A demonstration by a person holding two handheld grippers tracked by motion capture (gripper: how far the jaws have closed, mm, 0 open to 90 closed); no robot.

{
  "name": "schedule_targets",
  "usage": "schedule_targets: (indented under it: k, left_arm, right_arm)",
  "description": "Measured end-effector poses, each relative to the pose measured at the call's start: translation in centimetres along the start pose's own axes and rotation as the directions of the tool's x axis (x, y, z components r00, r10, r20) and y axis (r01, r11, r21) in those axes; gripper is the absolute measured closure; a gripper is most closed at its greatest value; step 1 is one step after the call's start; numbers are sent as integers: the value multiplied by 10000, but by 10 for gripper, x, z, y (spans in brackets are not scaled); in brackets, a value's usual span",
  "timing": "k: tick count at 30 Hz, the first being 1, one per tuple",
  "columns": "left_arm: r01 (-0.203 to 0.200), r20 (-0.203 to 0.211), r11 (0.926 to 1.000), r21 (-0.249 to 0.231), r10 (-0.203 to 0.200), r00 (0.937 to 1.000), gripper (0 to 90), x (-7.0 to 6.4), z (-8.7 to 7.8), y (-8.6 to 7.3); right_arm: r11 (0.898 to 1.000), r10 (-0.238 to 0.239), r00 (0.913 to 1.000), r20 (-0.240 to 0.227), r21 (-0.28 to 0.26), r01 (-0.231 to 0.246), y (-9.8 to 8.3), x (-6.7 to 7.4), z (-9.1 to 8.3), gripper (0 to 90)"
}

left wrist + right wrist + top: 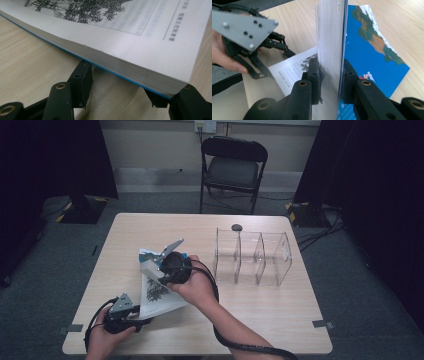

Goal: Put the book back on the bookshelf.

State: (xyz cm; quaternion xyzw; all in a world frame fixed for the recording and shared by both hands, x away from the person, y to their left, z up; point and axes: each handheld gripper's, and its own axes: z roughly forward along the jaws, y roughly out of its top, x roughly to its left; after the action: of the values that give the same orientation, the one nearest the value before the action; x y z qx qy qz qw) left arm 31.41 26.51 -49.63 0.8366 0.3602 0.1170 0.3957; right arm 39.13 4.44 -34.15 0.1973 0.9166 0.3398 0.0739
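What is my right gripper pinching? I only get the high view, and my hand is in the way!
Observer: The right gripper is shut on a thick stack of pages plus the blue cover, and they stand upright on edge.
Operator: Is there a picture on that cover?
Observer: Yes, brown and green land with a white rim, on blue.
Operator: And where is my left gripper biting?
Observer: The left gripper has its jaws either side of a corner of the flat pages lying on the table. I cannot tell if they squeeze.
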Motion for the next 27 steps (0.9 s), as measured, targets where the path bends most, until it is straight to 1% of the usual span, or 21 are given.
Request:
schedule_targets:
  k: [2,3,4,6,7,9,11,12,13,14,15,16,17,18,20,21,23,24,25,26,27]
  left_arm:
    - [-13,49,10000,-62,13,10000,408,-1,1,0]
    - [9,39,9999,-131,-9,10000,400,-1,2,0]
    - [-59,-33,10000,-78,59,10000,395,-2,2,0]
    - [-109,-86,9999,-92,109,9999,396,-3,3,1]
    - [-248,-134,9997,-73,247,9996,395,-5,4,1]
    - [-289,-145,9996,-50,288,9995,395,-5,4,1]
    - [-294,-166,9996,-26,294,9994,399,-6,4,1]
    - [-331,-277,9995,-7,330,9991,399,-6,3,1]
    - [-361,-403,9993,13,362,9985,437,-6,3,1]
    - [-278,-444,9996,57,280,9986,451,-5,3,2]
    - [-235,-417,9997,-39,233,9989,460,-4,3,1]
    - [-226,-460,9997,-123,220,9987,484,-2,3,1]
    - [-226,-460,9997,-123,220,9987,484,-2,3,1]
    - [-122,-405,9999,-75,119,9991,483,-1,3,1]
    - [-110,-378,9999,-82,107,9992,480,0,3,1]
    - [-46,-365,9998,-197,38,9993,480,0,4,1]
    - [15,-241,9998,-201,-20,9997,482,0,4,1]
    - [53,-220,9998,-195,-57,9997,479,-1,5,2]
    - [123,-93,9997,-217,-125,9999,476,0,5,2]
    - [323,61,9990,-303,-322,9995,477,0,6,2]
    - [323,61,9990,-303,-322,9995,478,0,6,2]
  right_arm:
    - [9999,140,9999,-28,86,-140,3,-2,-2,748]
    - [9999,97,9999,-32,105,-97,4,-3,-3,748]
    - [9995,246,9997,-38,178,-245,6,-3,-4,748]
    - [9993,286,9996,-54,250,-285,7,-4,-5,748]
    - [9991,312,9995,56,277,-314,10,-4,-6,749]
    - [9990,316,9994,115,315,-320,12,-4,-7,749]
    - [9988,367,9992,172,312,-373,15,-6,-9,749]
    - [9988,413,9990,172,245,-417,15,-7,-9,749]
    - [9985,440,9989,168,308,-445,16,-6,-11,749]
    - [9981,519,9986,101,315,-522,15,-5,-12,748]
    - [9980,547,9985,20,325,-547,14,-5,-12,748]
    - [9988,343,9994,-6,363,-343,11,-3,-11,748]
    - [9986,280,9996,7,444,-280,9,-1,-11,748]
    - [9987,201,9998,1,458,-201,6,0,-10,747]
    - [9989,142,9999,-53,458,-139,0,3,-9,746]
    - [9991,149,9999,-73,408,-146,-3,4,-7,746]
    - [9992,150,9998,-101,383,-146,-8,7,-5,746]
    - [9991,65,10000,-67,427,-62,-9,9,-4,745]
    - [9989,-31,10000,-67,474,34,-11,10,-2,745]
    - [9986,2,10000,-13,527,-2,-12,12,-1,744]
    - [9984,-24,10000,-74,563,28,-13,13,0,744]
